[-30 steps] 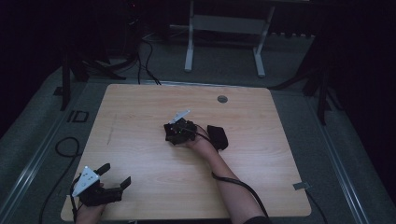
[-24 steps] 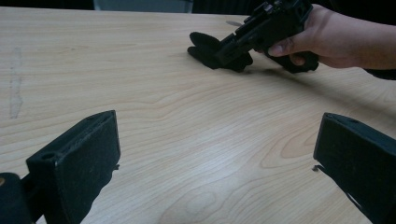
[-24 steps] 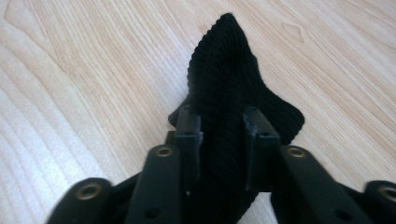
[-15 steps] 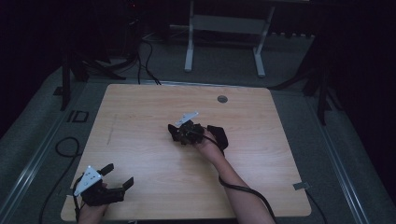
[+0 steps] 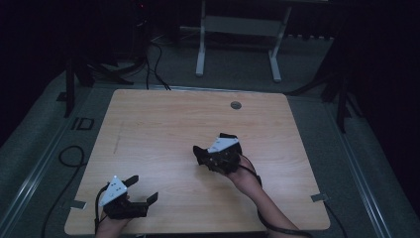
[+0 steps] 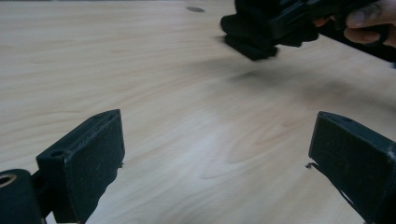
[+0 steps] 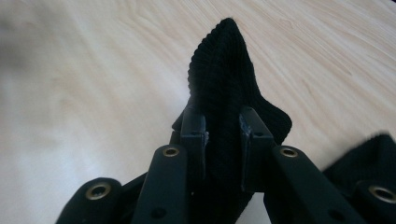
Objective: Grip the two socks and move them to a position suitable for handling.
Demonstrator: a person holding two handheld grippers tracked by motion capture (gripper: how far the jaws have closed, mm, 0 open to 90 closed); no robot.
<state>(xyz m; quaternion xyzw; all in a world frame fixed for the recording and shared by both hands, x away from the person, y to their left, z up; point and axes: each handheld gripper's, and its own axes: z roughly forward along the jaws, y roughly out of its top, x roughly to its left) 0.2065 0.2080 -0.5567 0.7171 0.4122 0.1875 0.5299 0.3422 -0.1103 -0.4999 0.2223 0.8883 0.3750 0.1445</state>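
Observation:
A black ribbed knit cloth [image 7: 219, 74] sticks up between the jaws of my right gripper [image 7: 223, 123], which is shut on it. In the high view that gripper [image 5: 204, 154] is held just right of the middle of the wooden table [image 5: 163, 124], with the dark cloth [image 5: 200, 152] bunched at its jaws. More of the black knit [image 7: 369, 154] lies at the lower right of the right gripper view. My left gripper [image 5: 143, 189] rests at the front left corner, jaws wide open and nothing between them [image 6: 217, 154]. The left gripper view shows the right gripper [image 6: 266, 28] with its cloth just above the tabletop.
A small round grommet [image 5: 236, 105] sits near the table's far edge. A white metal frame [image 5: 237, 29] stands on the floor beyond the table. Cables [image 5: 69, 158] trail on the floor at the left.
My right gripper has moved to the right and toward the person, carrying the black cloth with it. The left gripper has barely shifted.

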